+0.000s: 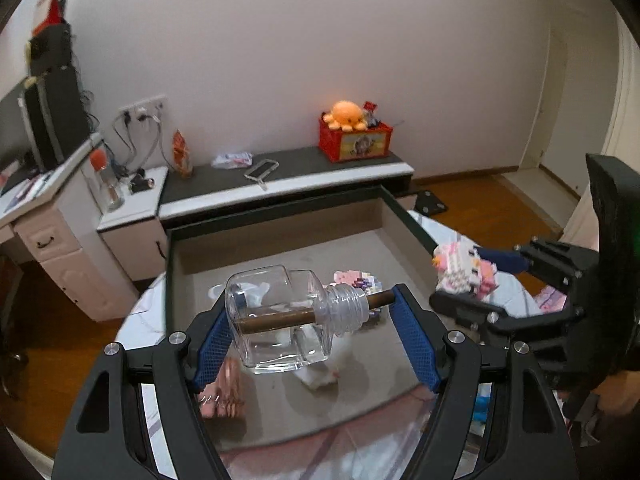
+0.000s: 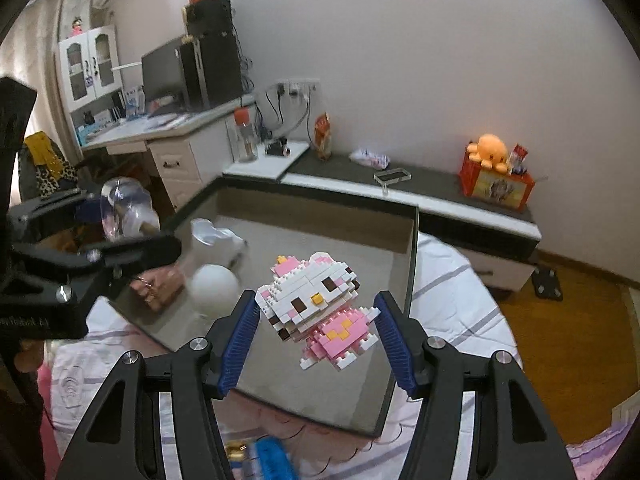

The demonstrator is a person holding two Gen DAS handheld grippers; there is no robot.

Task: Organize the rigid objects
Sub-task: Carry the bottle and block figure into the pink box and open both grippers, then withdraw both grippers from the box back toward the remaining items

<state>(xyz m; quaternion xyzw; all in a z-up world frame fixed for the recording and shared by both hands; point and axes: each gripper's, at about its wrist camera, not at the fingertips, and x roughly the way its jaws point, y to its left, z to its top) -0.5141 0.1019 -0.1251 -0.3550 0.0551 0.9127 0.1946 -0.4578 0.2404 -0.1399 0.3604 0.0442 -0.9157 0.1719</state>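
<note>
My left gripper [image 1: 314, 312] is shut on a clear glass bottle [image 1: 280, 320] that lies sideways, a brown stick through its neck; one pad presses the base, the other the stick's end. The right gripper [image 2: 316, 308] is shut on a pink and white brick cat figure [image 2: 320, 304], tilted between the blue pads. Both hang over a shallow dark-rimmed box [image 2: 412, 260] with a grey floor. From the left wrist view the right gripper [image 1: 448, 280] and its brick cat figure [image 1: 464, 268] sit over the box's right rim [image 1: 412, 220]. The left gripper [image 2: 128, 216] with the bottle [image 2: 124, 204] is at the box's left.
In the box lie a white ball [image 2: 212, 284], a white plastic piece [image 2: 216, 236], a pink-brown item [image 2: 160, 288] and a small brick figure [image 1: 360, 280]. The box rests on a striped bedsheet [image 2: 448, 288]. Behind stand a low cabinet [image 2: 440, 196], a red crate [image 2: 496, 184] and a desk [image 2: 168, 128].
</note>
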